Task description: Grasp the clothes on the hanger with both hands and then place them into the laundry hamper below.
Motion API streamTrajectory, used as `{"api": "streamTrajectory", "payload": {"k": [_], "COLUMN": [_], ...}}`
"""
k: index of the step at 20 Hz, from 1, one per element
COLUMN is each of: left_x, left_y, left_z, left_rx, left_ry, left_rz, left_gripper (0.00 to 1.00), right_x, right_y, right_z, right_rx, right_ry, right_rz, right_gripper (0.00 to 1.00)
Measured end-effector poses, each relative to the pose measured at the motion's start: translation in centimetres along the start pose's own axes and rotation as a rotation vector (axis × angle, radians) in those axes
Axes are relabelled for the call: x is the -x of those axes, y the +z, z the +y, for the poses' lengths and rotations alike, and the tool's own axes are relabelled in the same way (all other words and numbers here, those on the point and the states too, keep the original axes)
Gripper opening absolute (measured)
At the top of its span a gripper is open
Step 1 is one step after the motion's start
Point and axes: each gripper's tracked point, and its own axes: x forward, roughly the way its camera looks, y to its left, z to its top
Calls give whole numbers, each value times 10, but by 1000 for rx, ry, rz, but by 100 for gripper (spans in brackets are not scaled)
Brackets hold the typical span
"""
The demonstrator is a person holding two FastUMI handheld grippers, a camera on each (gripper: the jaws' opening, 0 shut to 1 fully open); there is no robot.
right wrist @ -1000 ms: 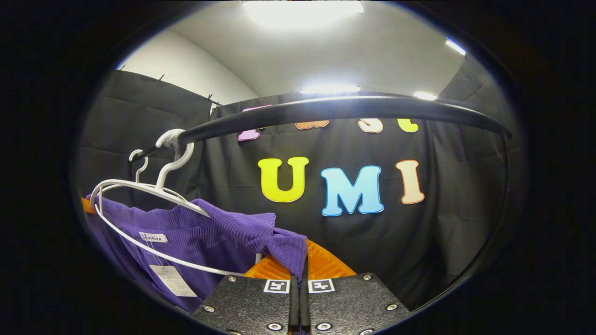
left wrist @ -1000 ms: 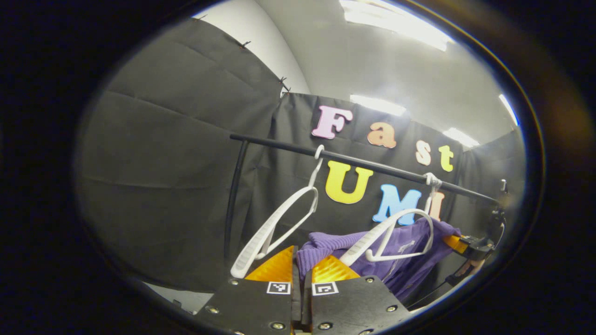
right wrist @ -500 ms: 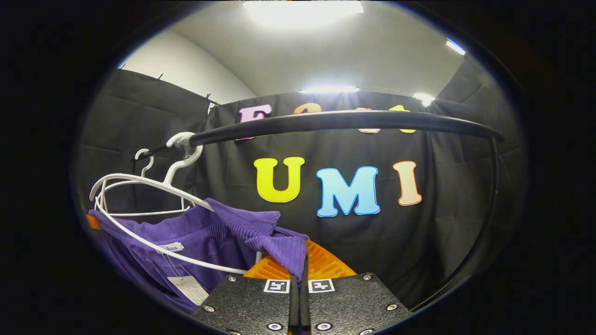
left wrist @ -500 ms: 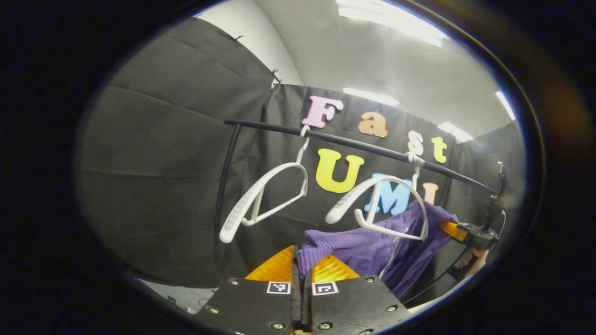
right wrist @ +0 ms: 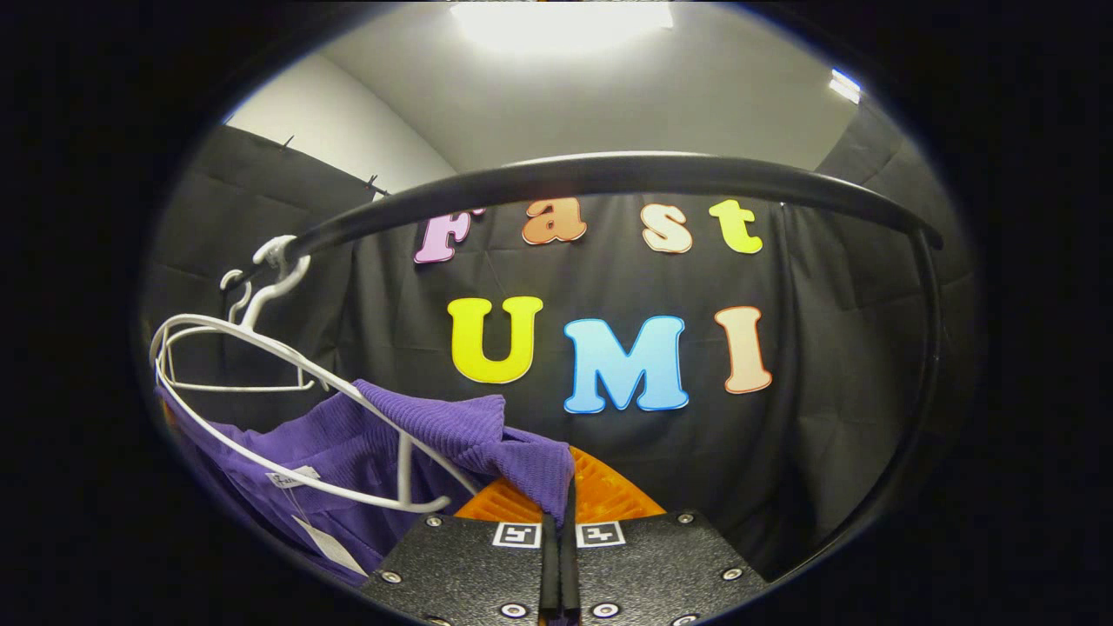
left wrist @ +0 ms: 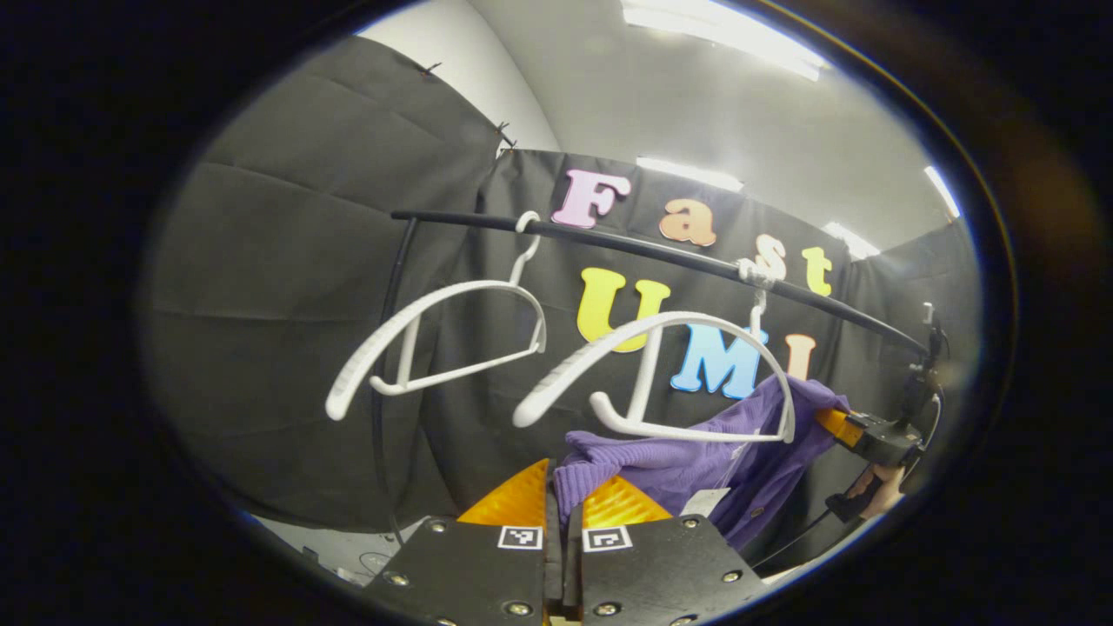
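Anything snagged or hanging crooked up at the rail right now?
One thing: the purple garment, pinched in both grippers, hangs below the tilted white hanger but one shoulder looks draped over its end. The empty hanger tilts too.

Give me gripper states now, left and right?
Left gripper: shut on the purple top.
Right gripper: shut on the purple top's other end.

Bright ceiling lights (right wrist: 561,17) glaring overhead, fisheye bending edges, focus sharp
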Motion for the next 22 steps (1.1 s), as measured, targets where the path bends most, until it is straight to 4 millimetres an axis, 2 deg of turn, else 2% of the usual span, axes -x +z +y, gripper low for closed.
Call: {"api": "streamTrajectory", "payload": {"k": [5,10,13,19,20,21,22], "left_x": [-6,-8,-8,2,5,8,11], "left_y": [-14,-39,-54,-73,-77,-80,-84], "left_z": [-36,-69,-88,-113,-116,-118,-117], "left_rx": [-14,-32,-29,-27,-26,-29,-32], "left_ry": [7,51,57,26,14,4,-6], "left_rz": [15,51,82,114,121,129,134], "left_gripper": [2,1,2,2,7,2,7], "right_x": [-1,3,1,45,53,61,66], "right_y": [-9,-39,-46,-64,-68,-70,-73], "right_z": [-9,-4,-5,-10,-11,-11,-9], "right_rx": [-1,20,20,-23,-22,-24,-28], "right_ry": [-21,29,66,96,95,94,90], "right_rz": [5,47,62,124,138,152,167], "right_gripper": [0,0,0,0,0,0,0]}}
